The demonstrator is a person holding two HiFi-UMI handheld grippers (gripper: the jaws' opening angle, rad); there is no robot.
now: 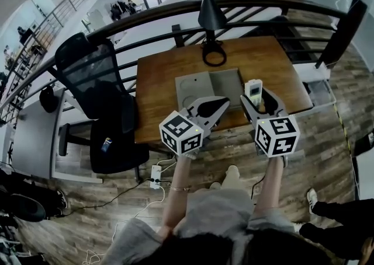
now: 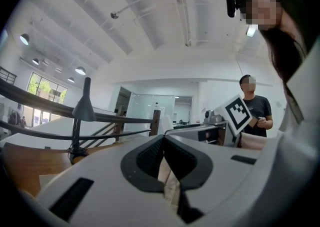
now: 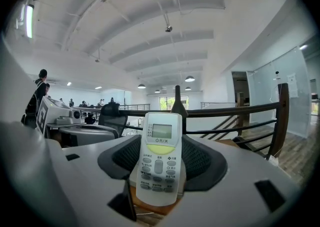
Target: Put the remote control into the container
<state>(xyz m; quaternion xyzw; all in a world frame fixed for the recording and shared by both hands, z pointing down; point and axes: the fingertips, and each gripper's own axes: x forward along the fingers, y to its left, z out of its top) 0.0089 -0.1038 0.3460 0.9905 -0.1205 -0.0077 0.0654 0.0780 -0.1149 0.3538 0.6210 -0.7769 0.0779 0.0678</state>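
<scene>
The right gripper (image 3: 160,160) is clamped on the upright remote control (image 3: 160,136), held just right of the grey container (image 1: 228,83) on the worktop (image 1: 158,89), while the left gripper (image 2: 163,143) is closed and empty.

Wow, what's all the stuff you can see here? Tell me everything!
table: one, brown wood, beside the railing
container: one, grey, flat on the table
lamp: one, black, at the table's far edge
chair: one, black, left of the table
railing: one, dark, curving behind the table
power strip: one, white, down below the table's near edge
remote control: one, white, held upright
left gripper: one, white, jaws together, empty
right gripper: one, white, shut on the remote control
</scene>
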